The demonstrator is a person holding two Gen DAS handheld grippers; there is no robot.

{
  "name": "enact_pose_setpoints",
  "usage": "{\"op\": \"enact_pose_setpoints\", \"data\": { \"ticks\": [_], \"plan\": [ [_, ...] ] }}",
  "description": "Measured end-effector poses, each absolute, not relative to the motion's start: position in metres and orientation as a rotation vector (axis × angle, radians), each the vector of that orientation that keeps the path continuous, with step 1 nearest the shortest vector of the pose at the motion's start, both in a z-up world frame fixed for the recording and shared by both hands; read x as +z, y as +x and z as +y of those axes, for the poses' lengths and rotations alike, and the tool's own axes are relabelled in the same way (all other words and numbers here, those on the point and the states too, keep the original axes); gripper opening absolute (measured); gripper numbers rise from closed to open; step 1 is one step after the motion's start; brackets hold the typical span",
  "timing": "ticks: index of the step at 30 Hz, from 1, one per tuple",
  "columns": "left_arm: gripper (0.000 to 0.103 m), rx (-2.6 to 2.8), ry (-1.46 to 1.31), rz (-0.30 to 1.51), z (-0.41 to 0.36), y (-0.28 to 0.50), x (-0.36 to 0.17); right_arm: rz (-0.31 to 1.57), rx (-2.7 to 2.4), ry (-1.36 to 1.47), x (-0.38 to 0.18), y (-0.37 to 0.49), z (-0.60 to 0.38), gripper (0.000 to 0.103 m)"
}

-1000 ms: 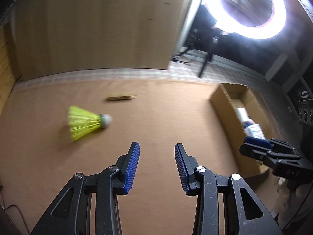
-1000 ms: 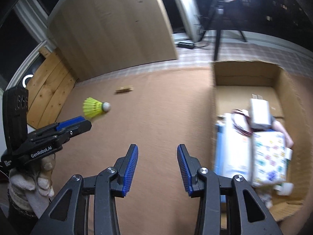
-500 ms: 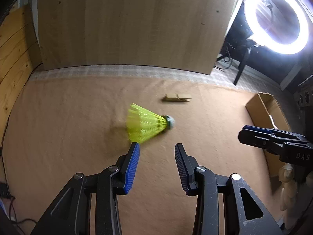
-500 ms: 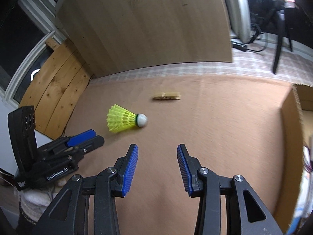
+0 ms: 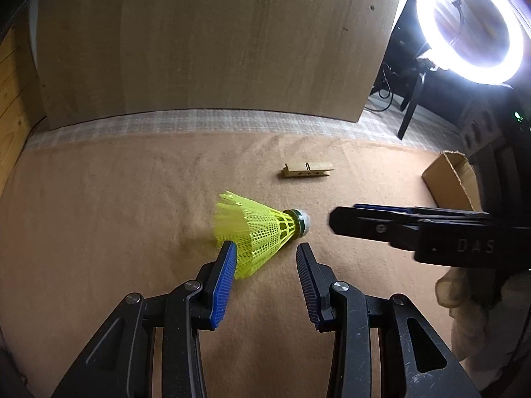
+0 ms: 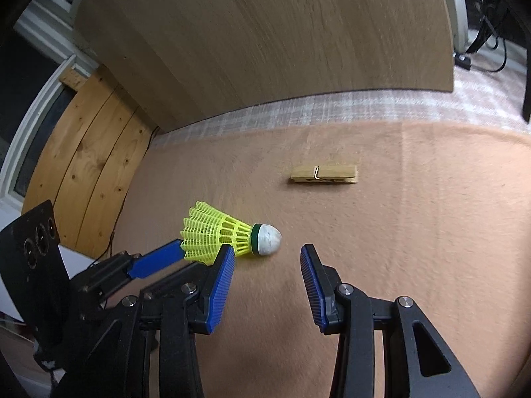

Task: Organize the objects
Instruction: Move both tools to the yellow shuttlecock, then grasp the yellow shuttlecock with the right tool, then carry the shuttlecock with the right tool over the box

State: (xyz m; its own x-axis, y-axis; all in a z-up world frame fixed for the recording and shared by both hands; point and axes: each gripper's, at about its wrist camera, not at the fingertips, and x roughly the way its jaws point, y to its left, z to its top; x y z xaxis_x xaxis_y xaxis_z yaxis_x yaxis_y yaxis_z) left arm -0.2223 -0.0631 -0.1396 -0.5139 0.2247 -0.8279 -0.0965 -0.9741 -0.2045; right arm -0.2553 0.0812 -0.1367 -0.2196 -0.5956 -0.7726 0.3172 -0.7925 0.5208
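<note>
A yellow shuttlecock lies on its side out on the tan mat, away from its edges, white cork tip pointing toward the cardboard box at the mat's right edge. The left gripper hangs just over its skirt, jaws parted and grasping nothing. The right gripper (likewise released, empty) sits by the cork. A wooden clothespin rests nearer the mat's far edge.

Makeshift indoor recording setup, lit ring light on a stand, propped wooden board backdrop, tan blanket work surface
</note>
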Motion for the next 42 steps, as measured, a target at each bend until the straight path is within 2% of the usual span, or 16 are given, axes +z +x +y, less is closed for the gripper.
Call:
{"op": "enact_pose_setpoints", "data": {
  "ticks": [8,13,18,21,25,32,42],
  "plan": [
    [0.04,2.514,-1.445,-0.172,-0.057,-0.235,-0.157,-0.359,-2.022,1.483,-0.146,-0.263,0.069,0.038],
    [0.04,2.46,-1.428,-0.229,-0.057,-0.241,-0.165,-0.359,-1.998,1.488,-0.151,-0.268,0.063,0.036],
    [0.039,2.428,-1.405,-0.172,-0.048,-0.242,-0.168,-0.356,-1.986,1.478,-0.15,-0.27,0.06,0.033],
    [0.028,2.407,-1.381,-0.181,-0.044,-0.241,-0.167,-0.359,-1.961,1.471,-0.148,-0.269,0.061,0.026],
    [0.028,2.408,-1.373,-0.13,-0.031,-0.237,-0.163,-0.335,-1.961,1.459,-0.141,-0.264,0.06,0.022],
    [0.026,2.394,-1.363,-0.196,-0.017,-0.228,-0.149,-0.32,-1.969,1.434,-0.124,-0.253,0.082,0.021],
    [0.026,2.352,-1.277,-0.141,0.057,-0.214,-0.111,-0.297,-2.083,1.378,-0.087,-0.23,0.156,0.021]
  ]
}}
